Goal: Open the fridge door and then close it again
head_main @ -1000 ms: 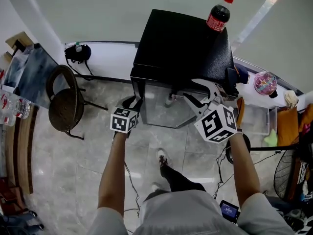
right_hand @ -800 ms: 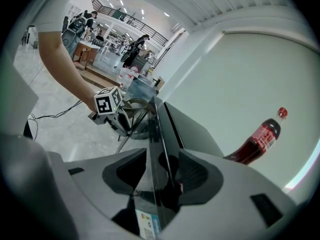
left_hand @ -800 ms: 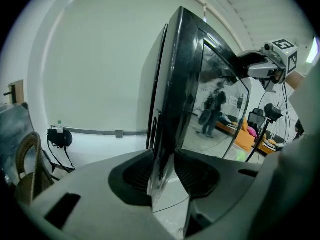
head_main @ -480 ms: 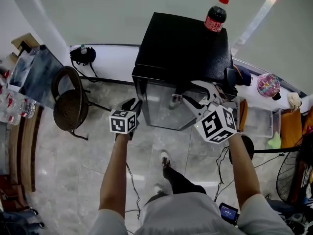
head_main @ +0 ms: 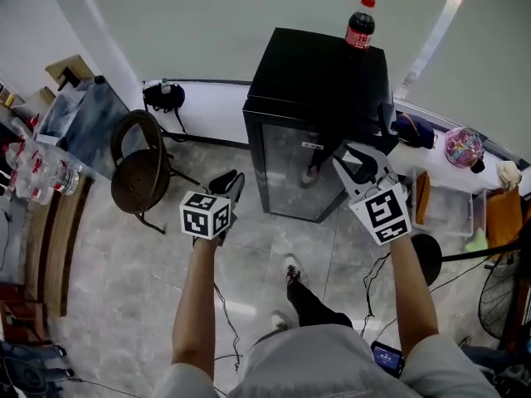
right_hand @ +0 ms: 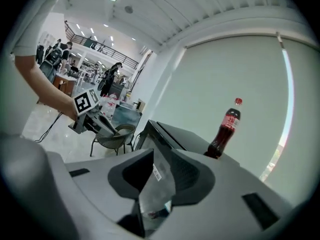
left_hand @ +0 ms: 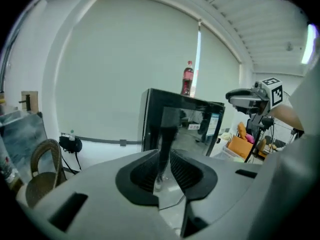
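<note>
- The fridge [head_main: 319,81] is a black box that stands on the floor with its back to the wall, in front of the person.
- Its glass door [head_main: 297,168] looks shut. The glass gives only reflections, so I cannot tell what is inside.
- A bottle [head_main: 359,25] with a dark drink and a red cap stands upright at the back right corner of the fridge top.
- The fridge stands upright with its long axis vertical. The door faces away from the wall, toward the person and the two grippers.
- The left gripper [head_main: 231,181] is in the air before the left part of the door, apart from it. Its jaws have just been closing; a narrow gap is left and nothing is between them.
- The right gripper [head_main: 357,157] is in the air before the right edge of the door and does not touch it. Its jaws have also just been closing; they stand somewhat apart and hold nothing.
- A chair [head_main: 141,177] stands on the floor to the left of the fridge.
- A second ago the right gripper was close against the right edge of the door, with wider jaws. Now it is drawn back, and its marker cube is turned.
- The left gripper was close under the front left corner of the fridge; now it is farther from it.
</note>
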Demonstrator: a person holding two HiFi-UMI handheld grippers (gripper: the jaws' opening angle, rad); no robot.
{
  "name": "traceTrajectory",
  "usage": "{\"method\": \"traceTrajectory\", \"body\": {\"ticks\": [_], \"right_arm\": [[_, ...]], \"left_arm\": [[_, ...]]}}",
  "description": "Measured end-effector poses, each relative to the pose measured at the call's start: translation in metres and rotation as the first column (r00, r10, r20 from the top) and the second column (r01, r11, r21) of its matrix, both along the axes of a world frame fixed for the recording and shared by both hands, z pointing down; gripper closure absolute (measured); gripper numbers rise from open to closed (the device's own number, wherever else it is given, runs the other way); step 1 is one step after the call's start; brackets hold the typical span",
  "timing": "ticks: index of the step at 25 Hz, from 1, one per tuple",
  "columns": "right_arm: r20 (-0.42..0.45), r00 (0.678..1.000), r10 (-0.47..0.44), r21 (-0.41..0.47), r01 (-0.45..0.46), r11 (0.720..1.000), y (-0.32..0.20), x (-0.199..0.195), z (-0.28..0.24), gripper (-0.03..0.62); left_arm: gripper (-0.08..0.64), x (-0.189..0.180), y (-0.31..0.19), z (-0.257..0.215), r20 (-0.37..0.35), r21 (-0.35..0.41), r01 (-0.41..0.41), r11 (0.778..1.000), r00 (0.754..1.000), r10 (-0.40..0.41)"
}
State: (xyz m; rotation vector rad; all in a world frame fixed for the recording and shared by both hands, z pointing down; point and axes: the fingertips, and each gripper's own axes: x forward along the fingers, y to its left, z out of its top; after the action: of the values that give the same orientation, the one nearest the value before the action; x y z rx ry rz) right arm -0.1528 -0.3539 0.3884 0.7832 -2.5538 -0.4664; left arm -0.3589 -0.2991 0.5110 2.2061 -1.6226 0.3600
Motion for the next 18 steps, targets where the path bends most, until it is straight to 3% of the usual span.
{"method": "traceTrajectory", "body": {"ticks": [5, 11, 18], "right_arm": [[0.059, 0.997, 0.048, -0.026, -0.047, 0.999, 0.038, 0.024, -0.002, 0.550], [0.140, 0.989, 0.052, -0.028, -0.049, 0.998, 0.092, 0.045, -0.022, 0.594], [0.179, 0.983, 0.039, -0.004, -0.039, 0.999, 0.157, 0.065, -0.045, 0.595]], "left_arm": [[0.538, 0.010, 0.050, -0.043, 0.058, 0.081, 0.004, 0.997, 0.998, -0.009], [0.551, 0.034, 0.108, -0.091, 0.190, 0.176, -0.023, 0.984, 0.982, -0.011], [0.551, 0.061, 0.176, -0.138, 0.214, 0.269, -0.027, 0.963, 0.976, -0.033]]}}
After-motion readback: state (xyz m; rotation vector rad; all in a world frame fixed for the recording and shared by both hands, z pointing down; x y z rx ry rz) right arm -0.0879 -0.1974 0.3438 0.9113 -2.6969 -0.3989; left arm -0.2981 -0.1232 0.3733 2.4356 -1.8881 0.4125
